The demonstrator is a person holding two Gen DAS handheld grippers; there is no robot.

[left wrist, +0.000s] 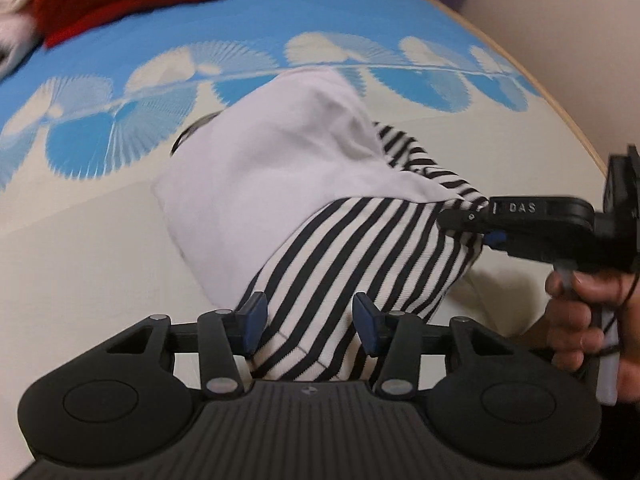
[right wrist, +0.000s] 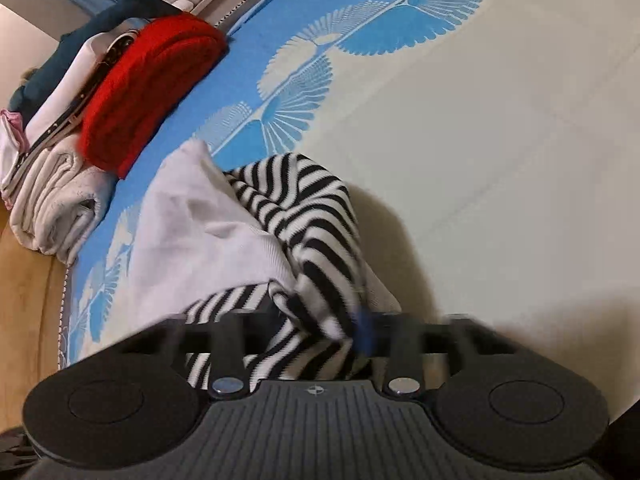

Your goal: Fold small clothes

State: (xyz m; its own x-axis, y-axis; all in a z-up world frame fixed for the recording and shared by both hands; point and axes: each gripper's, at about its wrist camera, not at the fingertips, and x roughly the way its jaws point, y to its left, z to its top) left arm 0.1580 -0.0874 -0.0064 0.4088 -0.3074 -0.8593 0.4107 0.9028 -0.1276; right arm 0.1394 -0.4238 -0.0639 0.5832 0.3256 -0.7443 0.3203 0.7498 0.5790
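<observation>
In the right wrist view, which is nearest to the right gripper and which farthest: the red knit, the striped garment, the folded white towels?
1. striped garment: lies between the jaws of the right gripper.
2. red knit: upper left, on the blue border.
3. folded white towels: far left; too close to the knit to rank surely.

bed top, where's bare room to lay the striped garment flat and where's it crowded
Free: the cream stretch of the bedspread right of the striped garment, below the blue fan border. Also the cream patch left of it in the left wrist view. Crowded: the far edge, where the red knit and folded white clothes are stacked.
</observation>
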